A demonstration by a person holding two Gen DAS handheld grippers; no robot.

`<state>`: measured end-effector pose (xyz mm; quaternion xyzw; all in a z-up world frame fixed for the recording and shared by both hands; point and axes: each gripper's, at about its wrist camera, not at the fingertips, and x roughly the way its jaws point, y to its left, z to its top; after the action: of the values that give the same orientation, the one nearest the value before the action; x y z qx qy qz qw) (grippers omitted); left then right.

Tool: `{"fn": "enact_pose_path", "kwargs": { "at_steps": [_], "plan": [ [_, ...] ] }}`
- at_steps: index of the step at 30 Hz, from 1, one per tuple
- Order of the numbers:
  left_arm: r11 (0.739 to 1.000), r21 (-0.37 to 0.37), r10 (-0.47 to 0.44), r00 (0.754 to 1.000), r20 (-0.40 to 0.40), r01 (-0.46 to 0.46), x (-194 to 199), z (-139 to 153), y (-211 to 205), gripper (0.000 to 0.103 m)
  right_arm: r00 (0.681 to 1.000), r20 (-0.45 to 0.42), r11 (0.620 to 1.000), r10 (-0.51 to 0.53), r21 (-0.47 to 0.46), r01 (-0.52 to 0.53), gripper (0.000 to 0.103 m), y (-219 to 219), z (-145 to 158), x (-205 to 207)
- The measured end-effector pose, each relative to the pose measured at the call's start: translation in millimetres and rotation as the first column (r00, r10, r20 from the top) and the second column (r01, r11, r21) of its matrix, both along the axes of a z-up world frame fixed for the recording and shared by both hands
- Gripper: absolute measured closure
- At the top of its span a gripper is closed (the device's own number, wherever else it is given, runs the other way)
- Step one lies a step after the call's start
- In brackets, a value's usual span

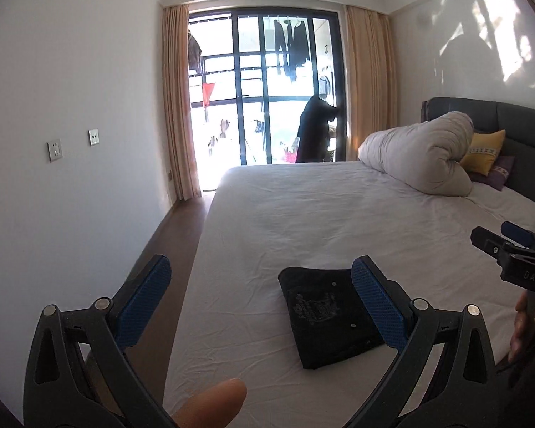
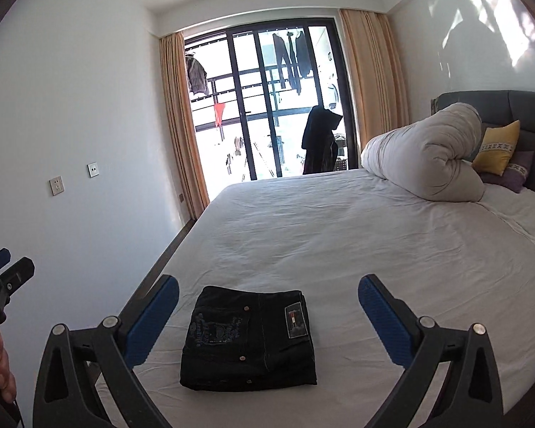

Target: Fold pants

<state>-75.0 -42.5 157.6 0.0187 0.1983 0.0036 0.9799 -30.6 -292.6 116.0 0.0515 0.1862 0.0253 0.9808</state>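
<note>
L wrist view: left gripper (image 1: 260, 278) was wide open w/ nothing held, folded black pants (image 1: 324, 321) lying on the white bed (image 1: 339, 214) just beyond. R wrist view: right gripper (image 2: 267, 303) also gaped empty, pants (image 2: 248, 339) flat on bed (image 2: 339, 232) near its front edge, seen between its fingers.

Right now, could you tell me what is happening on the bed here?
A person holds a two-finger gripper in each hand above a bed. A pair of black pants lies folded into a compact rectangle on the white sheet near the bed's edge. The left gripper and the right gripper are both wide open, empty and clear of the pants, so the fold looks finished.
</note>
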Motion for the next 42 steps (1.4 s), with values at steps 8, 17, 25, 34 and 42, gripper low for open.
{"fn": "enact_pose_path", "kwargs": {
  "at_steps": [8, 17, 25, 34, 42],
  "plan": [
    [0.999, -0.037, 0.017, 0.958, -0.285, -0.028, 21, -51, -18, 0.0, 0.984, -0.177, 0.999, -0.025, -0.042, 0.018, 0.0, 25, -11, -10],
    [0.998, -0.049, 0.005, 0.916, -0.402, -0.027, 37, -88, -26, 0.0, 0.956, -0.291, 0.999, -0.045, -0.011, 0.044, 0.0, 23, -35, -6],
    [0.998, -0.049, 0.011, 0.904, -0.426, -0.035, 57, -101, -25, 0.0, 0.947, -0.319, 0.999, -0.043, -0.018, 0.039, 0.0, 28, -41, -3],
    [0.998, -0.049, 0.014, 0.899, -0.438, -0.039, 62, -106, -25, 0.0, 0.939, -0.343, 0.999, -0.035, -0.02, 0.03, 0.0, 32, -47, 1],
    [0.998, -0.05, 0.017, 0.898, -0.44, -0.043, 60, -106, -25, 0.0, 0.933, -0.357, 0.999, -0.032, -0.023, 0.026, 0.0, 33, -49, 4]
  ]
}}
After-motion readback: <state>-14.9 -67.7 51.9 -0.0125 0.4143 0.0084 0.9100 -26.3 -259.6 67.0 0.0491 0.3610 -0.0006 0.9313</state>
